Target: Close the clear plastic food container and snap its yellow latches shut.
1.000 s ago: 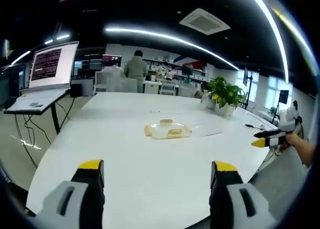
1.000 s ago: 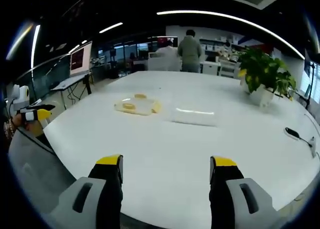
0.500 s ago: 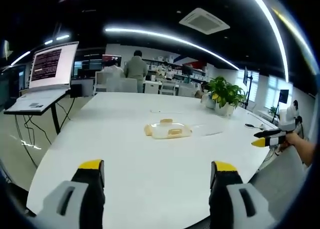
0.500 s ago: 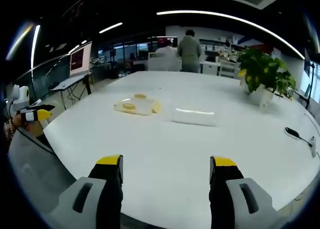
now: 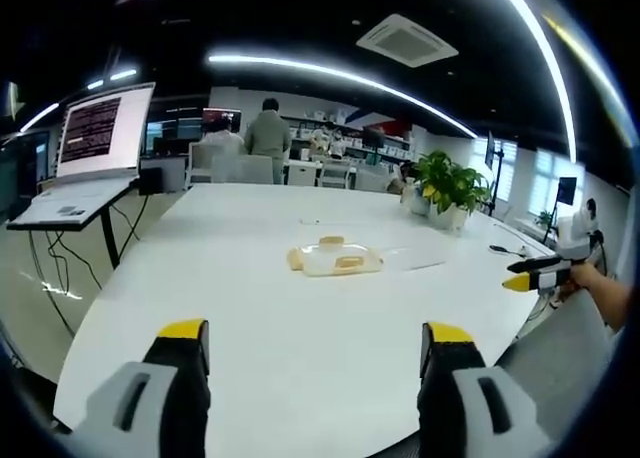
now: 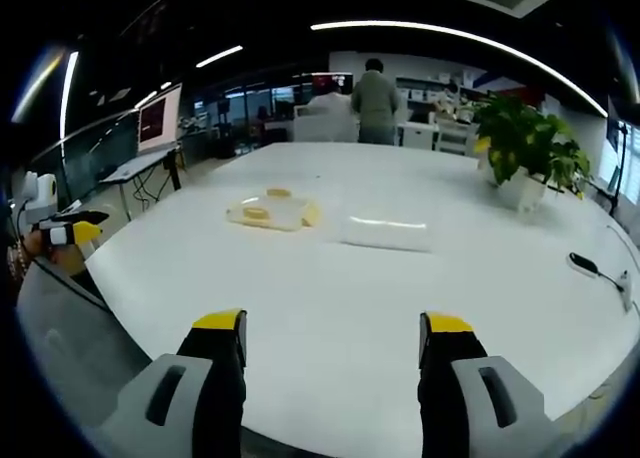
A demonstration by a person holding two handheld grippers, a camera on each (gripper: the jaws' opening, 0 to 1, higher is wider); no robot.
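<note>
- Both claws, left claw (image 5: 312, 343) and right claw (image 6: 330, 333), gape wide and empty, far from the container (image 6: 272, 213).
- Its clear lid (image 6: 388, 232) lies separate on the tabletop (image 6: 340, 288); a careless nudge may slide it away.

White table (image 5: 250, 308), potted plant (image 6: 525, 148) (office, strip-lit).

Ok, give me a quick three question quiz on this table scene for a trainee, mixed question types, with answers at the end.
1. True or false: the left hand-held gripper is shut on the clear container.
2. Multiple choice: the lid lies A) on the container, B) beside it on the table, C) in a gripper.
3. What stands at the table's far edge near the right hand-held gripper side?

Key: 1 false, its jaws stand open and short of the container. 2 B. 3 a potted plant.
</note>
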